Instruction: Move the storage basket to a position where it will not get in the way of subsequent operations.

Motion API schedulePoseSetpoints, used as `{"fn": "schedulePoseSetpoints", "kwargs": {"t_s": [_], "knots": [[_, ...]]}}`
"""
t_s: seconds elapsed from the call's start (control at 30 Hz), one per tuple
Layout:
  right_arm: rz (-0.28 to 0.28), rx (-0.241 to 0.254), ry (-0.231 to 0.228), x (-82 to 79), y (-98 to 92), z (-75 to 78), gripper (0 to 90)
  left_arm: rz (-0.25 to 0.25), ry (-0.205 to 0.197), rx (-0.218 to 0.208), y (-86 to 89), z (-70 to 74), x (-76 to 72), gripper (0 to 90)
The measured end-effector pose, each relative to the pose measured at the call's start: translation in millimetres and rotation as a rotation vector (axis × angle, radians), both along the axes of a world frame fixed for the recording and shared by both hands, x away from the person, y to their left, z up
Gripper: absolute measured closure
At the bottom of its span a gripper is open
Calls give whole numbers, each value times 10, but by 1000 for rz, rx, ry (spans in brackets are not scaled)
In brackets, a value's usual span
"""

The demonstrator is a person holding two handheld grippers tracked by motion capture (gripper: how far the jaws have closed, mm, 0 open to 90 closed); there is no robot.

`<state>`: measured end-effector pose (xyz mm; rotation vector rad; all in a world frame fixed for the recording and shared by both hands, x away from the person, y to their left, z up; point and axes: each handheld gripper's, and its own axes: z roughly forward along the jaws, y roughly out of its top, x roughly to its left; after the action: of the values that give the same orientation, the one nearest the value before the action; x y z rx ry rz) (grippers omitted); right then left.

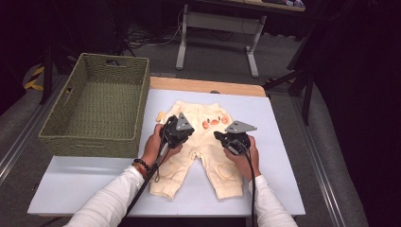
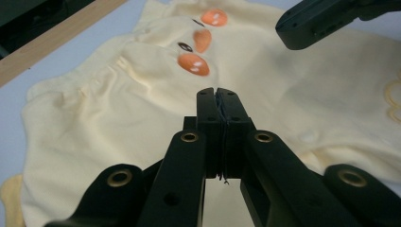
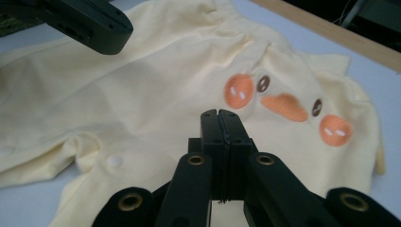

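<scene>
The pants [image 1: 202, 144] lie flat on the desk [image 1: 279, 156], just right of the basket [image 1: 94, 111]. Their long axis runs from the desk's far edge toward the person: waistband away, 2 legs splayed toward the near edge. The duck face [image 3: 283, 106] sits on the seat, near the waistband.

Both claws hang over the pants' middle. The left claw [image 2: 218, 91] is clenched, pads together with no cloth between them. The right claw [image 3: 220, 113] is likewise clenched on nothing, on the side of the pants away from the basket.

This looks like the start of a fold or a pick-up: the pants are spread out and not gripped, and the basket is empty. The next move calls for both claws to release, drop to the fabric and pinch an edge, likely at the waistband or the leg ends. Thin cloth lying flat needs the pads pressed low to catch only the layer wanted.
</scene>
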<state>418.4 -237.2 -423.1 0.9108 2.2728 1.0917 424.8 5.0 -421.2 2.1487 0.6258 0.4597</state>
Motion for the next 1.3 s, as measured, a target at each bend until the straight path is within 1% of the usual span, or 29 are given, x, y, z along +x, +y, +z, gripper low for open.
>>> {"fn": "schedulePoseSetpoints", "kwargs": {"t_s": [0.07,0.1,0.13,0.17,0.2,0.23,0.33,0.4,0.47,0.53,0.6,0.63,0.67,0.73,0.77,0.8,0.87,0.9,0.97,1.0,1.03,1.07,1.1,1.13,1.17,1.2,1.23,1.27,1.3], "knots": [[16,-18,11,-68,17,-22,900,-29,8,6,45,-31,-97,886],[33,-20,23,-138,23,-29,900,-42,3,11,72,-51,-148,884],[33,-20,23,-138,23,-29,900,-48,6,16,90,-67,-189,884],[49,-24,38,-201,35,-40,900,-61,4,38,122,-85,-251,876],[49,-24,38,-201,35,-40,900,-72,1,42,156,-99,-297,876],[58,-33,42,-230,44,-48,900,-77,5,38,193,-115,-344,875],[78,-52,54,-318,85,-75,900,-95,9,55,309,-164,-480,863],[89,-57,60,-366,102,-92,897,-104,-2,78,381,-176,-574,857],[102,-60,63,-468,132,-96,898,-108,-7,67,451,-179,-654,845],[108,-59,65,-495,140,-95,898,-118,-9,62,525,-164,-718,829],[122,-75,76,-589,170,-132,896,-124,-12,58,590,-142,-773,824],[126,-85,83,-607,177,-156,896,-131,3,50,635,-153,-819,820],[126,-85,83,-607,177,-156,896,-131,3,50,635,-153,-819,816],[129,-115,86,-637,189,-195,890,-143,4,77,687,-188,-883,814],[127,-126,83,-662,185,-200,884,-154,13,80,720,-205,-916,793],[127,-126,83,-662,185,-200,884,-154,13,80,720,-205,-916,784],[128,-125,82,-691,185,-198,868,-157,0,83,784,-209,-964,770],[130,-125,83,-703,188,-200,855,-161,-11,73,828,-207,-992,752],[142,-101,87,-743,197,-191,850,-165,-28,59,902,-208,-1039,726],[154,-80,87,-781,209,-165,818,-159,-34,43,987,-216,-1078,713],[150,-80,82,-794,213,-156,778,-152,-31,35,1046,-228,-1103,686],[140,-70,79,-811,216,-152,735,-143,-31,30,1078,-236,-1119,658],[140,-70,79,-811,216,-152,735,-143,-31,30,1078,-236,-1119,628],[136,-69,83,-816,218,-156,701,-138,-30,29,1127,-248,-1146,628],[120,-80,88,-825,229,-175,653,-131,-28,21,1155,-260,-1170,607],[97,-96,96,-843,240,-209,608,-118,-30,17,1210,-268,-1218,552],[97,-96,96,-843,240,-209,608,-118,-30,17,1210,-268,-1218,523],[90,-102,99,-852,247,-221,596,-116,-32,20,1233,-272,-1237,523],[77,-113,107,-873,267,-241,568,-98,-38,17,1261,-277,-1261,447]]}}
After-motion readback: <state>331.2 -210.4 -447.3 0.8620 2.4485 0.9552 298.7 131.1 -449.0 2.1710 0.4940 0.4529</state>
